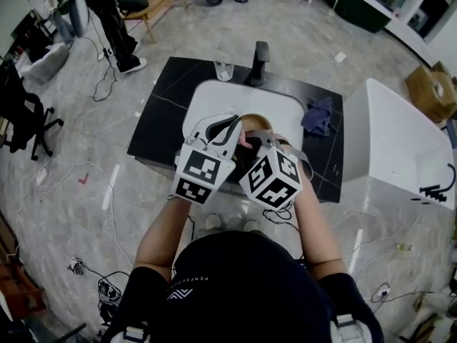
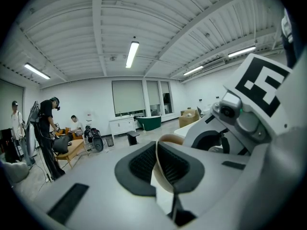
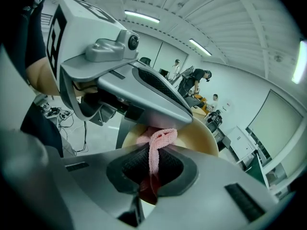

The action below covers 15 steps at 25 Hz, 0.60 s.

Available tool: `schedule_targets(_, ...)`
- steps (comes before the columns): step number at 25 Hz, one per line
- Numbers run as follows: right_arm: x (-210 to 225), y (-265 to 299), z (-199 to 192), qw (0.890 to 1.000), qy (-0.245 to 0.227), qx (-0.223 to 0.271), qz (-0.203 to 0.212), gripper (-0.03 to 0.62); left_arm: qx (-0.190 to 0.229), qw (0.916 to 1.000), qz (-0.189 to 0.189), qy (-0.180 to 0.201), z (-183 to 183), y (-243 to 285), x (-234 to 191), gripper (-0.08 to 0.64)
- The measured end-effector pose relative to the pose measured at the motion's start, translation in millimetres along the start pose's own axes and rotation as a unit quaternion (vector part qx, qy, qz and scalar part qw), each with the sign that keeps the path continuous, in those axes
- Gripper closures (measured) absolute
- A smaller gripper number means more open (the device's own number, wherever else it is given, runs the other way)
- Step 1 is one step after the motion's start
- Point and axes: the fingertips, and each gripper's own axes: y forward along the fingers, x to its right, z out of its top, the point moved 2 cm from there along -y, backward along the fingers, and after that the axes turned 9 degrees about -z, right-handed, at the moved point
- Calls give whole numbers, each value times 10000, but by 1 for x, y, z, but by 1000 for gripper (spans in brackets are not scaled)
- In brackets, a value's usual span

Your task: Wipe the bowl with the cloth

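Closest in the head view: the top of a dark-covered head [image 1: 239, 277], bare forearms reaching forward. Just beyond, both marker cubes raised side by side above the black counter [image 1: 161, 116].

Left hand-held gripper [image 2: 157, 166]: closed tight on the rim of the tan bowl [image 2: 169, 139], the thin wall pinched edge-on between the ribbed pads. Held up off the counter and tipped toward the other tool, likely to open the inside to wiping.

Right hand-held gripper [image 3: 149, 169]: clamped on the pink cloth [image 3: 158, 140], a twisted loop poking out past the jaws into the bowl's hollow, touching or nearly touching the inner wall. Gripped short, probably for firm pressure.

Set aside on the counter, well clear of the work: a glass [image 1: 223, 70] and a blue rag [image 1: 318, 115].

No brand legible anywhere. Only black-and-white squares on the cubes, plus small white print below the collar, too tiny to read.
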Motion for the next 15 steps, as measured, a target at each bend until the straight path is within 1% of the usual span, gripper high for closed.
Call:
schedule_targets(6,-5,-3,1,9997,61,64,214,545,-12,9998,-9,-191,-8,1,-5,543)
schedule_targets(11,-7,-5,4,9988,229,192,400,545,38,9997,26,-244,-11,-2,-11,543)
schedule_targets(15,-8,-8,5,9982,264,240,473,545,114,9996,-5,-249,-12,-3,-12,543)
